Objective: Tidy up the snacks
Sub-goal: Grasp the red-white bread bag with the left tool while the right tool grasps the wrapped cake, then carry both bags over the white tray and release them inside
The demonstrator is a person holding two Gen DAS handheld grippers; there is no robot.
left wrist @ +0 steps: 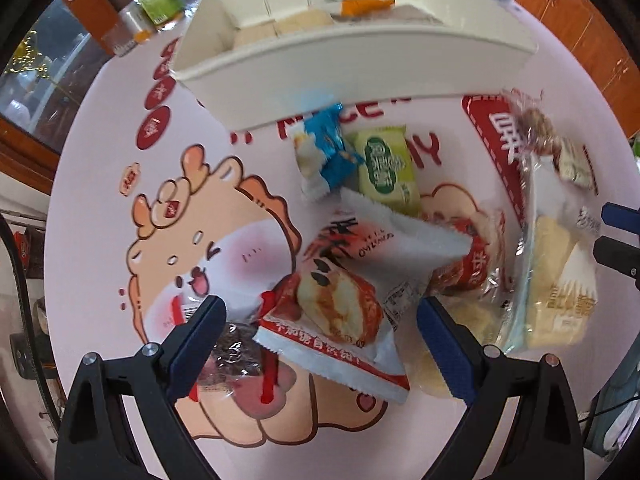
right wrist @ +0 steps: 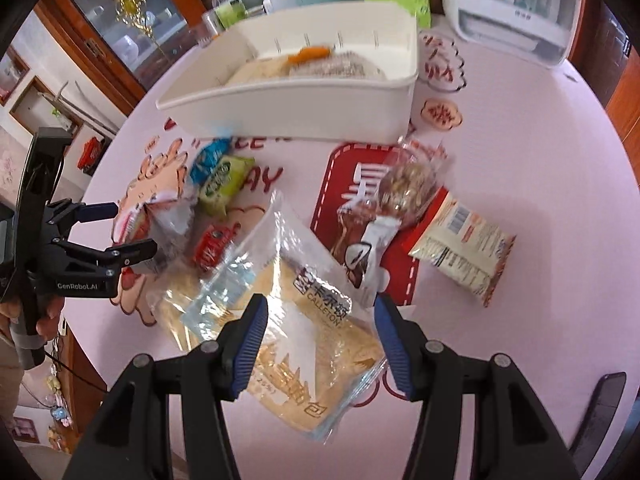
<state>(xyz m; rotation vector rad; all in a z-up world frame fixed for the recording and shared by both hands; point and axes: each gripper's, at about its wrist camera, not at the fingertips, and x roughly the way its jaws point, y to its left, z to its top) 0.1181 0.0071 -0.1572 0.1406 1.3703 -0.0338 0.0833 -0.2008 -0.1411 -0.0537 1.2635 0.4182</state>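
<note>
A pile of snack packets lies on the pink table before a white storage bin (left wrist: 344, 68) that holds a few snacks. My left gripper (left wrist: 320, 340) is open, its fingers either side of a white-and-red bread packet (left wrist: 344, 292). It also shows in the right wrist view (right wrist: 132, 232). My right gripper (right wrist: 320, 340) is open over a clear bag of toast bread (right wrist: 304, 344). A blue packet (left wrist: 324, 148), a green packet (left wrist: 386, 168), a nut bag (right wrist: 404, 184) and a cream packet (right wrist: 464, 248) lie around.
The white bin (right wrist: 304, 108) stands at the far side of the round table. Bottles (right wrist: 226, 4), a teal jar and a white appliance (right wrist: 516, 12) stand behind it. A dark-wrapped snack (left wrist: 236, 356) lies by my left finger. Wooden cabinets surround the table.
</note>
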